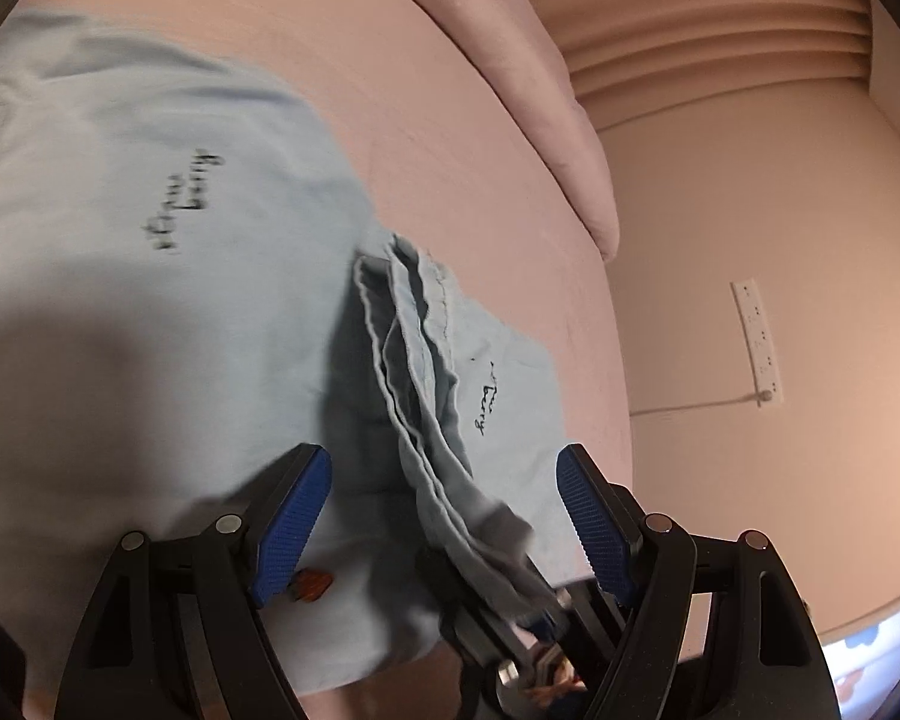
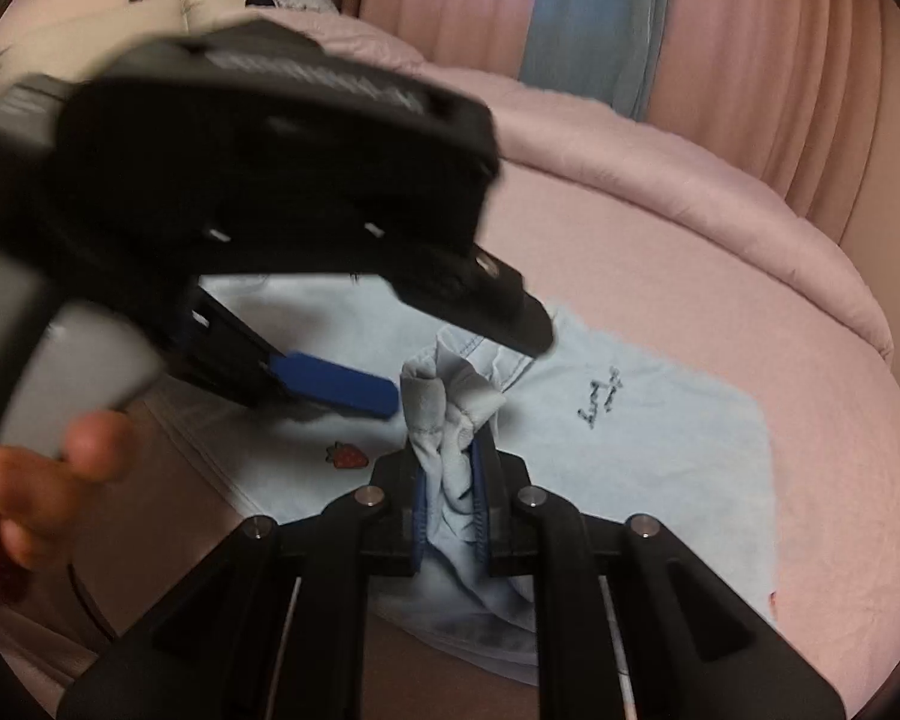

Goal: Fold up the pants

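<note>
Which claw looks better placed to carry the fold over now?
The right claw: it is shut on the bunched edge of the pants. The left claw is open, holding nothing.

Pants point(image 1: 150, 300): pale light blue, dark script lettering point(image 1: 189, 198) printed on the cloth, plus a small red strawberry motif point(image 2: 347, 455) with a green top. Bed point(image 1: 450, 138) sheet: plain dusty pink; duvet point(image 2: 660, 180) same pink. Curtain point(image 2: 780, 60) pink with one blue panel point(image 2: 600, 18) in it. Wall point(image 1: 750, 210) beige-peach, white power strip point(image 1: 759, 345) on it. Left hand-held gripper point(image 1: 444, 468): black frame, blue ribbed pads, silver pivot pins. Right hand-held gripper point(image 2: 450, 480): same black and blue.
</note>
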`<state>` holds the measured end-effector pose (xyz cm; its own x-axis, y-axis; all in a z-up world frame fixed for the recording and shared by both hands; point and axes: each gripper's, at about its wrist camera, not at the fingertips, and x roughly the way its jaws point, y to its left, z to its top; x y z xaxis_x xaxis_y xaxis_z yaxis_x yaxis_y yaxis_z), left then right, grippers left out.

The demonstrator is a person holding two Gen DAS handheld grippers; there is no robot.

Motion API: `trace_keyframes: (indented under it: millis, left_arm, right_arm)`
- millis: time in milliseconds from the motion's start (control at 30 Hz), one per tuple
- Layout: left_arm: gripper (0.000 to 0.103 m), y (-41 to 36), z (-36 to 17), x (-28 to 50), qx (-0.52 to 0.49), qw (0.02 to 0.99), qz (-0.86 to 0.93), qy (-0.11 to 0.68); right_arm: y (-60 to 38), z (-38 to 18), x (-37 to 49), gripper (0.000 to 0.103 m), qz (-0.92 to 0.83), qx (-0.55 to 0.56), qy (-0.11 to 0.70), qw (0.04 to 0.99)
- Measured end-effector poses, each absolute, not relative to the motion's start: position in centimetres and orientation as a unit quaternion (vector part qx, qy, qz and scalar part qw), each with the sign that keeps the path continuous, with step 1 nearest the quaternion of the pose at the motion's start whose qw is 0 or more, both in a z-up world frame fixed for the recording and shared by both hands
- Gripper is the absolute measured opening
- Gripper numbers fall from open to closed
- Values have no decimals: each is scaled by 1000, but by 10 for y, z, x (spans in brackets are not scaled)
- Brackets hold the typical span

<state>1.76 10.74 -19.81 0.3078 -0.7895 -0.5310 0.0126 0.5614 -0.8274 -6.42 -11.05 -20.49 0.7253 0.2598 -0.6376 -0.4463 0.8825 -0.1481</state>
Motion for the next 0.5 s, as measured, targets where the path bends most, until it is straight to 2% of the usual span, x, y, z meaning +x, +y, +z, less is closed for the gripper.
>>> trace_keyframes:
  millis: [33, 67, 100, 167, 200, 300, 400, 500]
  left_arm:
    - [77, 106, -198, 19, -373, 715, -279, 521]
    - [70, 105, -198, 21, -372, 715, -281, 521]
    - [53, 107, -198, 20, -370, 716, -281, 521]
    - [33, 107, -196, 23, -363, 721, -277, 521]
    - [27, 109, -196, 24, -360, 726, -271, 520]
    - [15, 118, -194, 26, -353, 740, -256, 512]
    - [13, 122, -192, 28, -354, 749, -248, 502]
    - [13, 132, -192, 27, -337, 770, -221, 495]
  right_arm:
    - [-112, -202, -67, 13, 194, -150, 310, 919]
    - [-107, -199, -67, 13, 196, -153, 303, 920]
    - [-96, -199, -64, 14, 199, -157, 298, 920]
    - [-88, -200, -63, 14, 206, -179, 292, 917]
    - [-84, -202, -64, 16, 208, -190, 289, 915]
    - [-74, -211, -62, 17, 209, -218, 292, 908]
    - [-71, -210, -62, 21, 213, -227, 284, 907]
    - [-73, -206, -67, 37, 249, -199, 290, 902]
